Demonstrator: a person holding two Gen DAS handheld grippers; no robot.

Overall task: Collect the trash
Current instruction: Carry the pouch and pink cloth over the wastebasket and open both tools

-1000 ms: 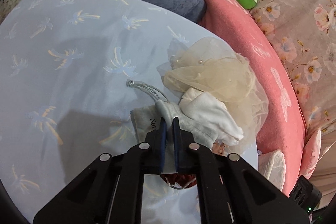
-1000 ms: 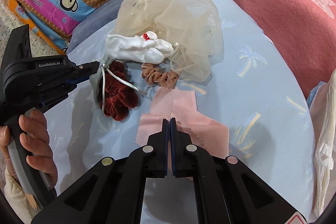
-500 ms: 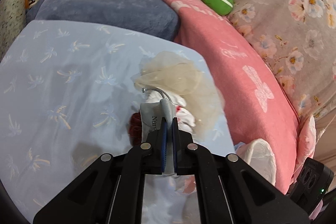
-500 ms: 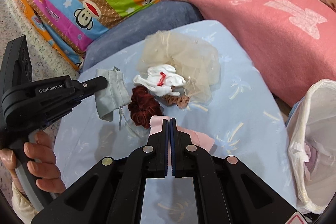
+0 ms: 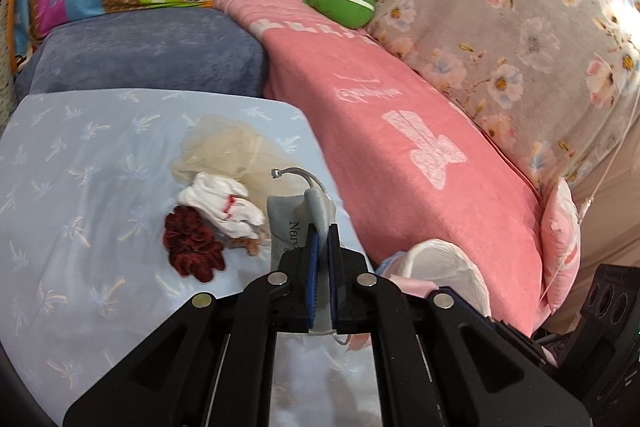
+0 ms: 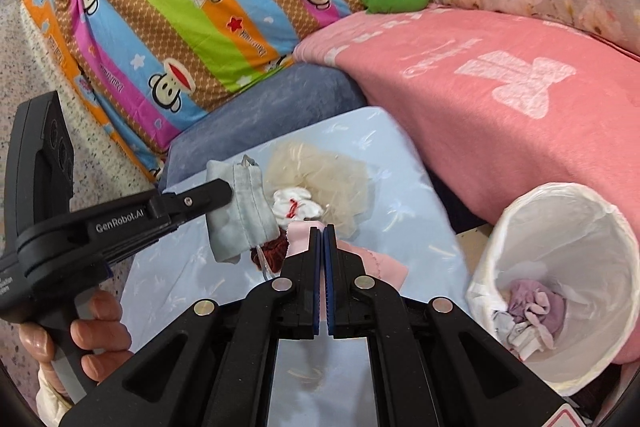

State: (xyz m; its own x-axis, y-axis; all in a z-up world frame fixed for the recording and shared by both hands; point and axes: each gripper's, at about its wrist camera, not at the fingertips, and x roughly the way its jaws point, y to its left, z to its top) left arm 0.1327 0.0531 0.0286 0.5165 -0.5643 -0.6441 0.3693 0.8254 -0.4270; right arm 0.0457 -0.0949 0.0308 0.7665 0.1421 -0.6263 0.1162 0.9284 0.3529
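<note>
Left gripper [image 5: 322, 247] is clamped on a pale grey-blue drawstring fabric pouch [image 6: 240, 211], which hangs clear of the light blue palm-print table [image 6: 400, 187]. Right gripper [image 6: 323, 239] is pinched on a thin pink cloth square [image 6: 380, 263] that drapes below its fingers. White plastic-lined trash bin [image 6: 600, 227] sits just off the table's right edge and already holds some lilac and white fabric. Left on the table, grouped near its middle: a cream tulle bundle [image 5: 228, 151], a white cloth with red stitching [image 5: 218, 201] touching it, a dark red velvet scrunchie [image 5: 192, 247] beside that, and a tan scrunchie [image 5: 250, 246] mostly hidden behind the pouch. Risks, my read: the pouch is held by one corner near its cord, so a fast swing toward the bin could slip it out. Its dangling silver cord [image 6: 262, 261] hangs close to the dark red scrunchie and could drag it. The pink cloth is limp and could catch on the bin rim and land outside. Both hands heading for one bin could collide; stagger them. The liner is loose and may fold in.
</note>
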